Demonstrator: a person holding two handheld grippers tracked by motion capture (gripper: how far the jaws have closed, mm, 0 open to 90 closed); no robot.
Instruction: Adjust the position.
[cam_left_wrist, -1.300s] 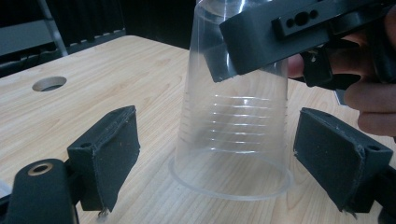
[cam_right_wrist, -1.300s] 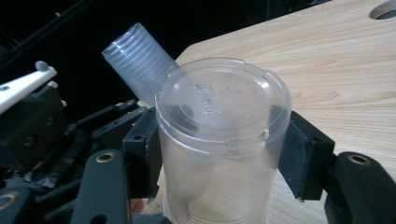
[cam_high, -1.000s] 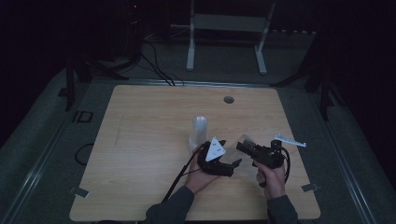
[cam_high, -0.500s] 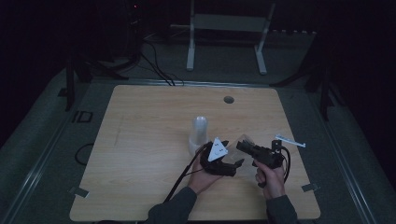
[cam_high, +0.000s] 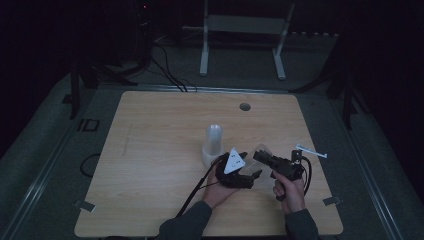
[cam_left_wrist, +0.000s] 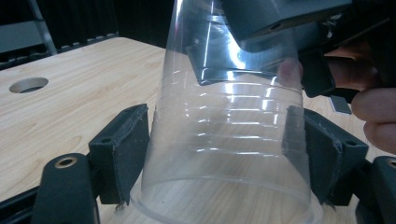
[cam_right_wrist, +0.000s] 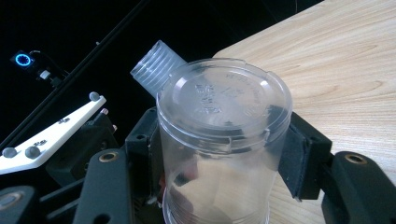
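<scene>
On the surface, the stack of cups stands just at 11 o'clock of the left tongs and blocks passage there. A small white piece lies at 1 o'clock of the right tongs. From 9 o'clock round to 12 the wood lies open, but for a hole at the far edge.

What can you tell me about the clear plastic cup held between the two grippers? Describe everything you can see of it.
The clear plastic cup is see-through, thin-walled and tapered, with faint rings around its wall and raised lettering moulded into its flat base. It is upside down: its wide rim faces the wooden table, though whether they touch is unclear. The left gripper has a black pad against each side near the rim; the right gripper clamps it near the base. A stack of similar cups stands close by.
</scene>
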